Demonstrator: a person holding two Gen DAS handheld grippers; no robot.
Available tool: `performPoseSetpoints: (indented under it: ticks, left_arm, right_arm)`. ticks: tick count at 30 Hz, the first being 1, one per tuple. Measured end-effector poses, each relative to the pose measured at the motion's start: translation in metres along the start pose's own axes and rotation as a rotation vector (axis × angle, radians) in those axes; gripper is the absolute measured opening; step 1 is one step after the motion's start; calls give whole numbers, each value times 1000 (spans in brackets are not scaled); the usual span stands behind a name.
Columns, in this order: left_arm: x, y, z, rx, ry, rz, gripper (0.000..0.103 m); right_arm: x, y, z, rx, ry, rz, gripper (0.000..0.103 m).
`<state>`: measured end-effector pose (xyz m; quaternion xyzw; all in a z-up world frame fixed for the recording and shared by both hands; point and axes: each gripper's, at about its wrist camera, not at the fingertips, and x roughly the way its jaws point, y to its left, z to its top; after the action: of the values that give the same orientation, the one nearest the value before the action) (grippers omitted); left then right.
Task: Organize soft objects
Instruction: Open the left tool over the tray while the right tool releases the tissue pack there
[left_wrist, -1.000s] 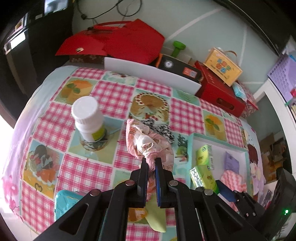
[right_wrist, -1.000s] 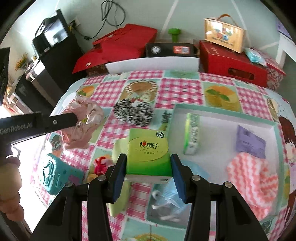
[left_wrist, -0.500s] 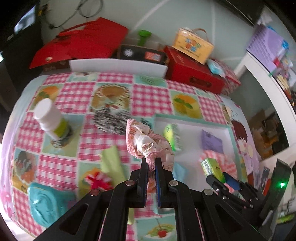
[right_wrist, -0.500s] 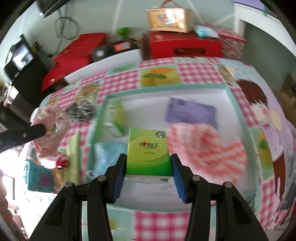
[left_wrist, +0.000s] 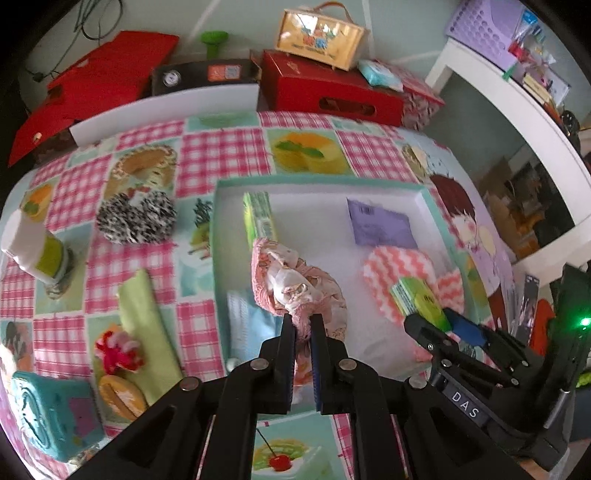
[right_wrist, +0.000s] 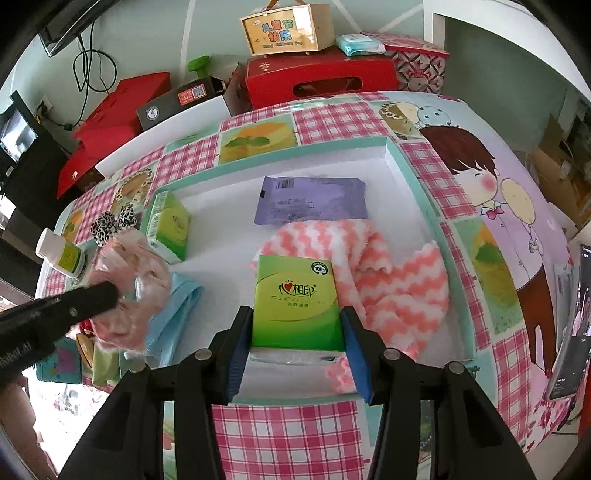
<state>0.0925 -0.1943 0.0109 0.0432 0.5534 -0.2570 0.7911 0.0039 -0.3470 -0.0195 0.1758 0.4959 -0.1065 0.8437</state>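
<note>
The left gripper (left_wrist: 303, 320) pinches a pink scrunchie (left_wrist: 295, 284), apparently above the white tray (right_wrist: 413, 192). The right gripper (right_wrist: 296, 325) clamps a green tissue pack (right_wrist: 296, 302) over the tray's striped cloth (right_wrist: 399, 291).

1. The pink scrunchie (right_wrist: 129, 280) is motion-blurred in the right wrist view.
2. The green tissue pack (right_wrist: 297, 302) hides part of the pink wavy cloth (right_wrist: 402, 284).
3. The teal pouch (left_wrist: 51, 417) is blurred at the picture's edge.
4. The scrunchie covers most of the light blue cloth (left_wrist: 245, 325).
</note>
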Motion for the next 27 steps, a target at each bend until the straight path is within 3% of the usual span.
performPoseSetpoints:
  ticks: [3, 9, 13, 18, 20, 27]
  left_arm:
    - [5, 2, -2, -7, 26, 2, 9]
    - [-1, 9, -2, -20, 19, 21, 20]
    - [-5, 12, -2, -29, 12, 25, 47]
    - [-7, 18, -2, -42, 7, 39, 51]
    - [-9, 23, -1, -55, 2, 51, 62]
    - [-15, 52, -1, -120, -19, 95, 68]
  right_arm:
    - [1, 2, -1, -7, 3, -7, 50]
    - [1, 6, 0, -17, 6, -16, 51]
    - [-1, 10, 1, -29, 8, -20, 55]
    - [-3, 13, 2, -43, 5, -26, 59]
    - [-4, 14, 2, -47, 4, -29, 59]
    - [-3, 18, 2, -58, 9, -34, 66]
